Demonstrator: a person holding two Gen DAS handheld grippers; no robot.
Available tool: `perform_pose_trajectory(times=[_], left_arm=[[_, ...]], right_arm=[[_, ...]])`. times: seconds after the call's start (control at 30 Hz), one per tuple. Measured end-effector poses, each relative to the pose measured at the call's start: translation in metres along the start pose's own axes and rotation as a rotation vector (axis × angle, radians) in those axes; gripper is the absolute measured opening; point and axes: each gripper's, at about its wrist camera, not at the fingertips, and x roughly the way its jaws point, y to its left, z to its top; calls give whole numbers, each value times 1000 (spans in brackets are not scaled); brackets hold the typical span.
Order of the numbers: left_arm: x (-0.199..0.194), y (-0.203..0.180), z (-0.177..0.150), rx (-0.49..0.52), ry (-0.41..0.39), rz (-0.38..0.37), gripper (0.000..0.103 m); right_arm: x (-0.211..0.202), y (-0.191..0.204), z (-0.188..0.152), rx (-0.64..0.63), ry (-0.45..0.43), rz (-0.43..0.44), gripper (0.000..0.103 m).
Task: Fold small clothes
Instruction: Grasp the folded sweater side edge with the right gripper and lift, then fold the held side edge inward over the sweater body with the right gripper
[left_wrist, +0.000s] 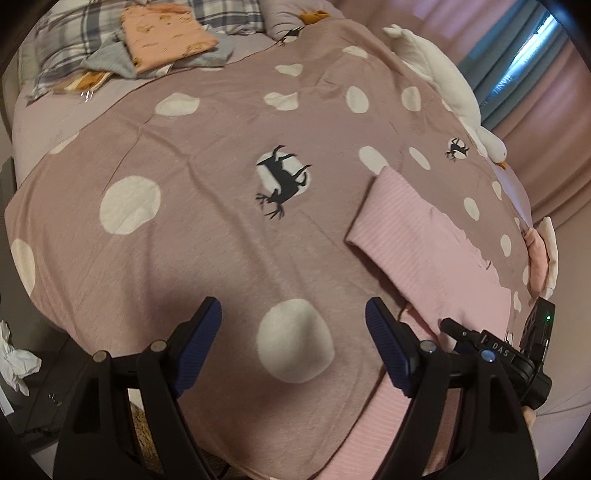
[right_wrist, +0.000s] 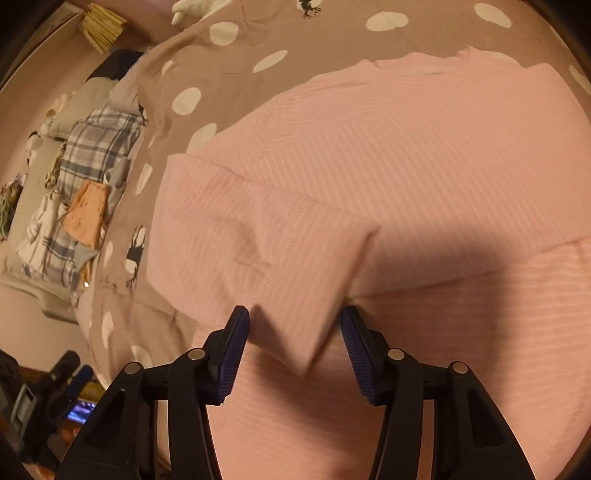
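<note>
Left wrist view, far left edge: crumpled white paper (left_wrist: 16, 360) low beside the bed. Upper left of the frame: a folded peach garment (left_wrist: 166, 37) lying on grey cloth and a plaid pillow (left_wrist: 70, 40). Centre: mauve bedspread (left_wrist: 207, 236) with white spots and a black deer print (left_wrist: 282, 182). Bottom centre: left gripper (left_wrist: 293, 341) spread wide over a white spot, nothing between the blue pads, hovering above the bedspread. Right of centre: pink ribbed garment (left_wrist: 413, 236) spread flat, running down to the lower right of the frame. Upper right: white plush goose (left_wrist: 443, 85) along the bed edge, with curtains behind.

Right wrist view, left side: the plaid pillow (right_wrist: 98, 144) and the peach garment (right_wrist: 86, 214) again, small and distant. Centre and right: pink garment (right_wrist: 406, 155) filling most of the frame, one folded flap (right_wrist: 258, 243) laid back over it. Bottom centre: right gripper (right_wrist: 295, 343) wide apart, the flap's corner lying between the pads; gripping nothing.
</note>
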Motion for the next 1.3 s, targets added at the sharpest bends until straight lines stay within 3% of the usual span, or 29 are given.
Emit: perform_pose_trajectory(times=[0.23,0.33,0.57,1.3], left_arm=[[5,5,1,-21,19,-18,80],[4,6,1,-23,15,-26,80],[7,6,0,-32,24,-37,80],[8,4,-2,-30,28,-53,80]], right_arm=[[9,0,12,3,14,-9,15],[2,5,12,-26,10,-26,11],[-24,28,15,-138,-57,-55,9],[-97,91,54,-322,-277,-100,8]])
